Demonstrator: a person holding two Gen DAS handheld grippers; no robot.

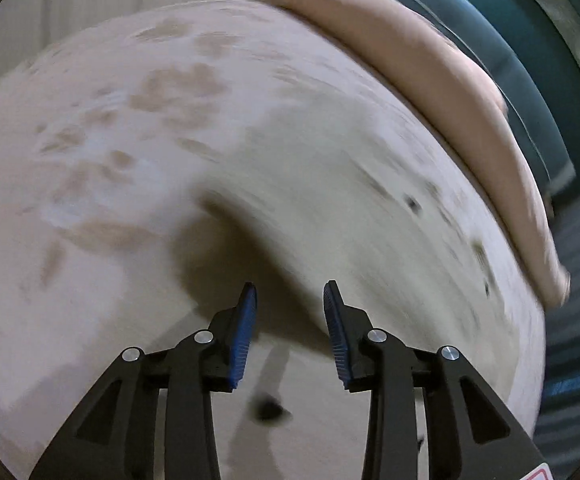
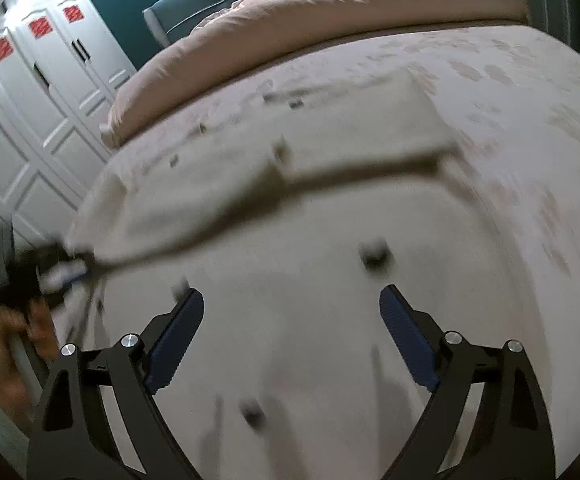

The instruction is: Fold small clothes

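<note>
A pale cream garment with small dark spots (image 2: 310, 240) lies spread on the bed, its far part lifted into a fold (image 2: 330, 148) that casts a dark shadow. In the left wrist view the same garment (image 1: 330, 184) lies under the fingers, blurred by motion. My left gripper (image 1: 290, 300) is open and empty just above the cloth. It also shows at the left edge of the right wrist view (image 2: 62, 272), blurred, at the garment's left corner. My right gripper (image 2: 290, 300) is wide open and empty over the garment's near part.
The bed sheet (image 2: 530, 120) is pinkish with faint brown prints. A rolled pink duvet (image 2: 330, 12) lies along the teal headboard (image 2: 210, 0). White wardrobe doors (image 2: 42, 100) stand to the left of the bed.
</note>
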